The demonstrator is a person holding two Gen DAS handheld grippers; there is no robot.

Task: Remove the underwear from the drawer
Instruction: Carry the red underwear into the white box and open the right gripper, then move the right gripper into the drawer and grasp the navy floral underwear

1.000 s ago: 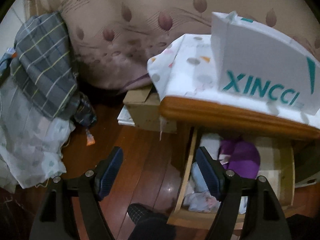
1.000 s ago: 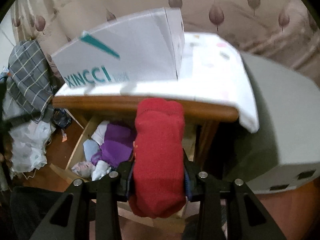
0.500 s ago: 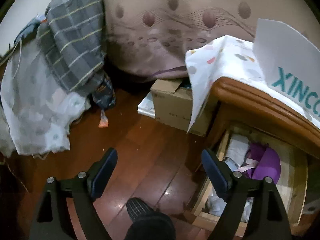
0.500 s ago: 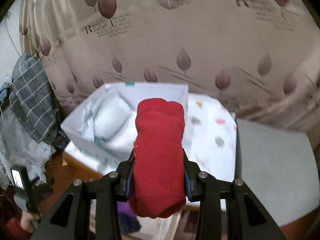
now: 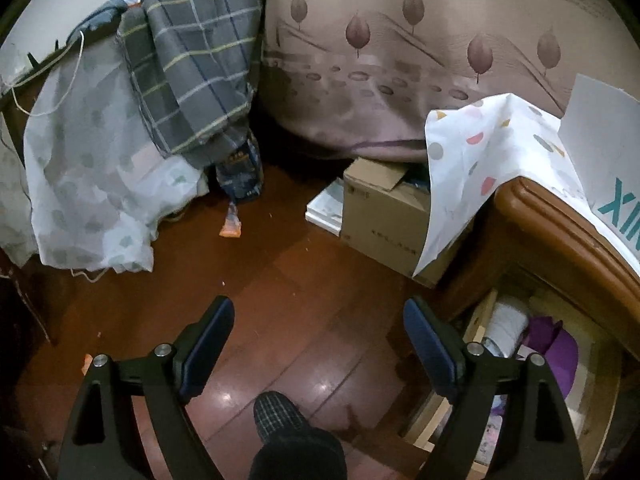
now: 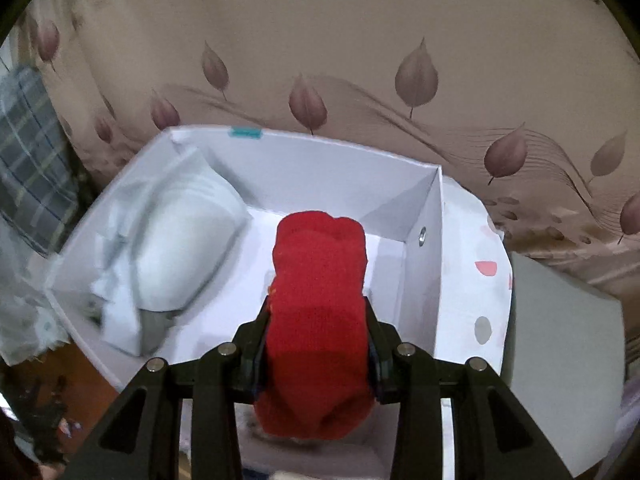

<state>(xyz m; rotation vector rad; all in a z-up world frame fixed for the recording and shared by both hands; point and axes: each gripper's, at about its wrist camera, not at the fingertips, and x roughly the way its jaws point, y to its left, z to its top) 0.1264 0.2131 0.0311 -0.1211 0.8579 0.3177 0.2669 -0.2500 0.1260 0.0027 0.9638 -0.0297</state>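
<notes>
My right gripper (image 6: 318, 354) is shut on a rolled red underwear (image 6: 318, 312) and holds it over the open white box (image 6: 424, 280) on the nightstand top. A white folded garment (image 6: 188, 248) lies in the box's left half. My left gripper (image 5: 318, 344) is open and empty above the wooden floor, left of the open drawer (image 5: 476, 324). The drawer holds a purple garment (image 5: 554, 348) and a white roll (image 5: 506, 324).
A cardboard box (image 5: 384, 216) stands on the floor beside the wooden nightstand (image 5: 560, 232), which has a dotted white cloth (image 5: 480, 148) over it. A plaid cloth (image 5: 192, 64) and pale sheet (image 5: 88, 184) hang at the left. A dark-socked foot (image 5: 280, 412) is below the left gripper.
My right gripper has carried the red underwear up from in front of the drawer to above the white box. My left gripper has swung left, away from the drawer, still open.
</notes>
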